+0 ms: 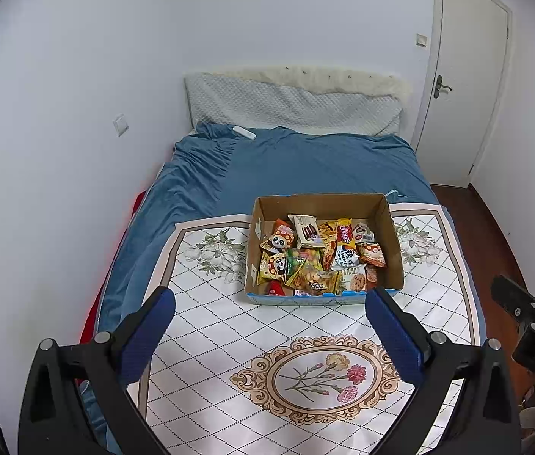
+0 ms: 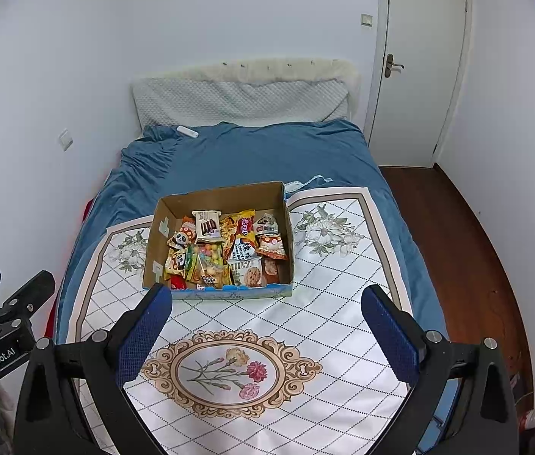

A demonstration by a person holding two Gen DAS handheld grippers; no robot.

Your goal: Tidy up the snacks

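Blue-padded fingers of the left hand-held gripper [image 1: 269,331] are spread wide, holding nothing, at the bottom of its frame. Beyond them, at centre, an open brown cardboard box [image 1: 394,242] full of colourful snack packets [image 1: 314,256] sits on a white floral quilted mat [image 1: 252,335] on the blue-sheeted bed [image 1: 286,167]. The right hand-held gripper [image 2: 267,328] is likewise wide and empty.

Ahead of the left hand-held gripper [image 1: 269,322], with matt black plastic arms and ribbed blue pads: brown matt cardboard box [image 1: 394,235] holding glossy foil snack packets [image 1: 316,254]; smooth printed mat [image 1: 305,326] with slight sheen; soft blue cloth bed cover [image 1: 267,167]; polished dark wood floor [image 2: 457,227].
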